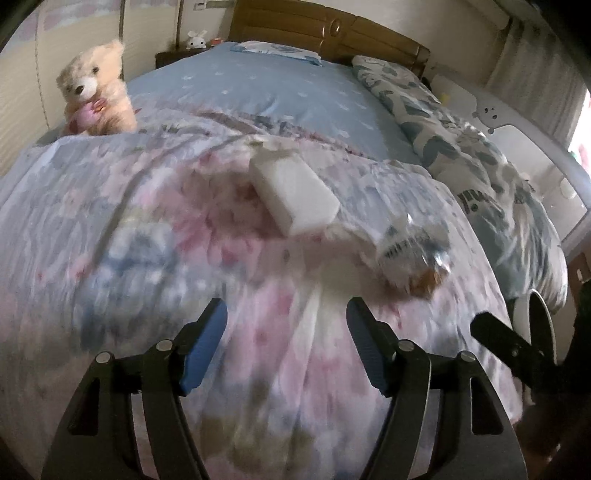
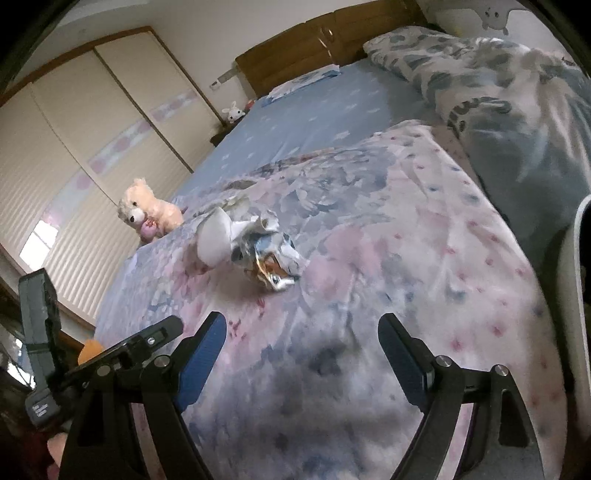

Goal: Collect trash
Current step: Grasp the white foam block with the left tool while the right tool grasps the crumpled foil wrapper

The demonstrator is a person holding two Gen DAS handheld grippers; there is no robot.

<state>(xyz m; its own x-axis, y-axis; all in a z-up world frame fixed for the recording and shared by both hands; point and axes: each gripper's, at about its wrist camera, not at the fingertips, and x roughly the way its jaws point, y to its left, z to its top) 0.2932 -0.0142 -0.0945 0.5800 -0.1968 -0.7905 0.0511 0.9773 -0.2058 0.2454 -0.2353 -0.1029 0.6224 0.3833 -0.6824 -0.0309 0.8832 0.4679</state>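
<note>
A crumpled shiny snack wrapper [image 1: 413,254] lies on the floral quilt [image 1: 147,221], next to a white tissue pack [image 1: 295,195]. In the right wrist view the wrapper [image 2: 271,254] and the white pack [image 2: 214,240] lie ahead in the middle of the quilt [image 2: 406,240]. My left gripper [image 1: 286,332] is open and empty above the quilt, short of the wrapper, which is ahead to its right. My right gripper [image 2: 301,347] is open and empty, short of the wrapper. Part of the right gripper [image 1: 509,347] shows at the left view's right edge.
A cream teddy bear [image 1: 96,92] sits at the bed's left edge, also in the right wrist view [image 2: 147,214]. A leaf-print duvet [image 1: 461,147] lies along the right side. A white round bin rim [image 2: 569,295] stands at the bed's right. Wooden headboard [image 1: 325,29] behind.
</note>
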